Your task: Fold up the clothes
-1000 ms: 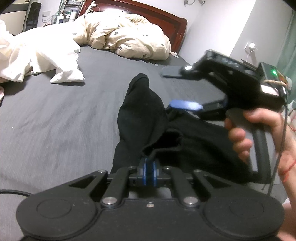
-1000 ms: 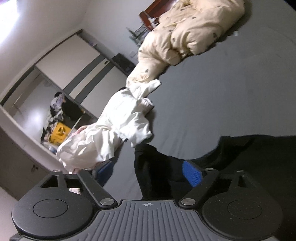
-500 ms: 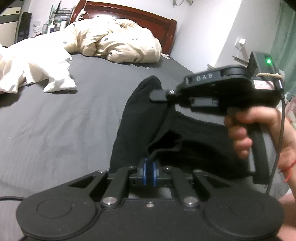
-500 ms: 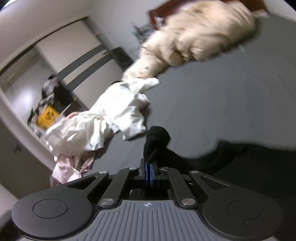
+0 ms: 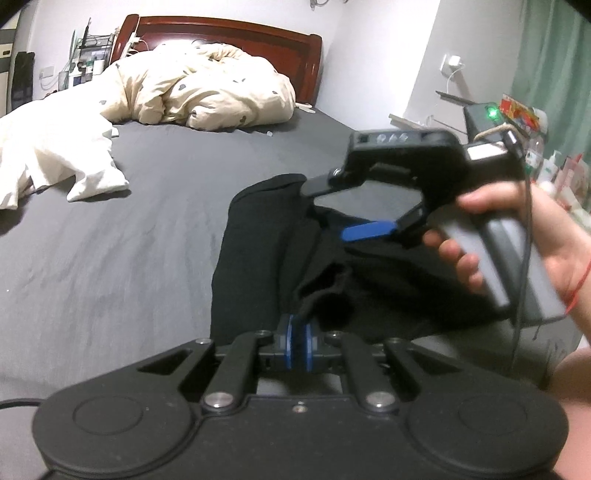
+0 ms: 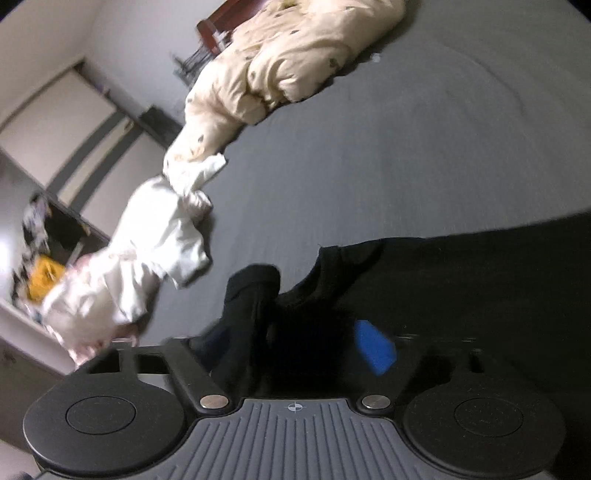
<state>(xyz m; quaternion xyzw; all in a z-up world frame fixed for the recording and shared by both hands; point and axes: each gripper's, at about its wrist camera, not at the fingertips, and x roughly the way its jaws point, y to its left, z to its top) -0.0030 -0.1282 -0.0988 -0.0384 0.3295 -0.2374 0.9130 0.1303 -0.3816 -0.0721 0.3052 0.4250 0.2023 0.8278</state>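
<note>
While pinching: left gripper [image 5: 297,341] clamped on black garment [image 5: 255,251]
Right gripper [image 5: 332,210]: jaws just sprung wide, holding nothing, over the garment

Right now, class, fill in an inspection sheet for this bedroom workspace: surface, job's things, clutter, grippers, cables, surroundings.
Surface: grey bed sheet, lightly wrinkled.
Job's things: black garment lying bunched on the sheet, not yet folded.
Clutter: white clothes pile at the sheet's left; cream duvet heaped by the headboard.
Grippers: left gripper shut on an edge of the black garment; right gripper, held in a hand, jaws just opened, standing wide over the garment, pads not pressing it.
Cables: thin cable hanging from the right gripper; charger lead at the wall socket.
Surroundings: wooden headboard, green curtain, wardrobe.
</note>
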